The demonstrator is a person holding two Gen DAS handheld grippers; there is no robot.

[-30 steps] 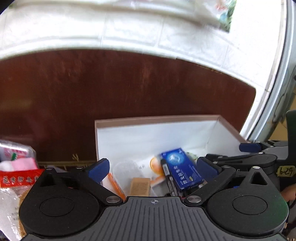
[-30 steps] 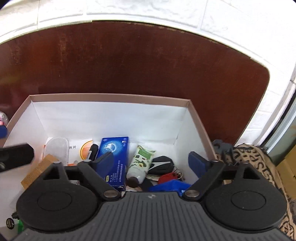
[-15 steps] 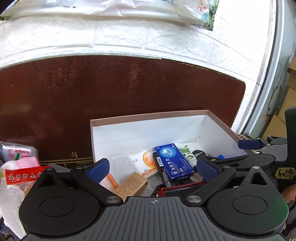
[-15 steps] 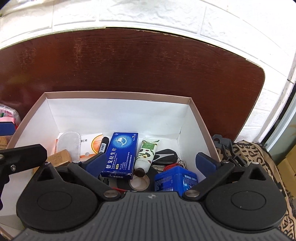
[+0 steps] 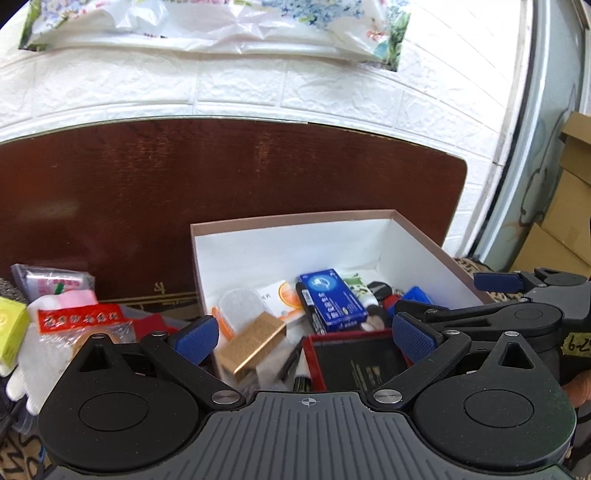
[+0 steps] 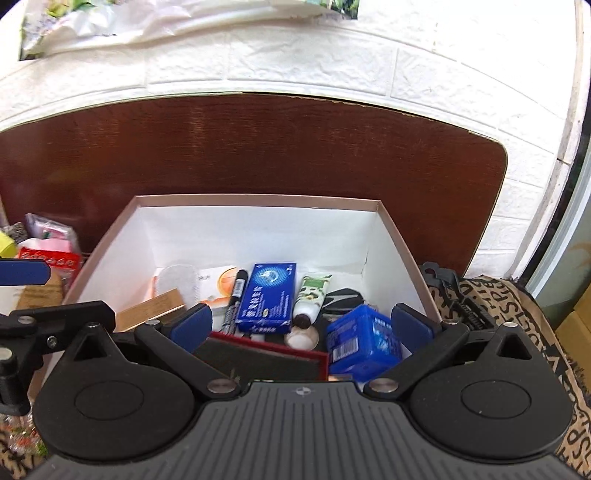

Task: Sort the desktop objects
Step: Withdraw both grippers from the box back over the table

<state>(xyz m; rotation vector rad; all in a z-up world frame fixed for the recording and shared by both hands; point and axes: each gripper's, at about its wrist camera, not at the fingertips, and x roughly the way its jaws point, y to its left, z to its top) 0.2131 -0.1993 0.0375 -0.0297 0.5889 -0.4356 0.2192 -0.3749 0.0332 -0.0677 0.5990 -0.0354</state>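
We are pulling both grippers back and up from the box [image 6: 399,240]: compared with a second ago, it is sitting smaller and farther off in both wrist views, and more of the white brick wall [image 5: 258,85] and a flowered plastic bag [image 5: 221,22] hanging on it are now showing above. The red-edged black case [image 6: 266,358] at the near end of the box, hidden a second ago, is now showing in full.

Our left gripper [image 5: 302,334] is hovering with its jaws spread wide and holding nothing, above the near left corner of the box. Our right gripper [image 6: 301,328] is also gaping wide and empty, above the near end of the box.

Inside the box, the sorted things are lying in a heap: a blue carton [image 6: 266,297] in the middle, a black marker [image 6: 234,301] touching its left side, a green-and-white tube [image 6: 312,299] just to its right, a blue tub [image 6: 364,341] at the near right, and a tan wooden block [image 5: 251,341] leaning at the near left.

The box is resting on a dark brown wooden table [image 6: 258,147] that is butting against the wall. Left of the box, a red-labelled packet [image 5: 79,319], a white glove [image 5: 40,358] and a yellow-green carton [image 5: 11,330] are lying outside it. Right of the box, a leopard-patterned cloth [image 6: 528,321] is covering the surface.
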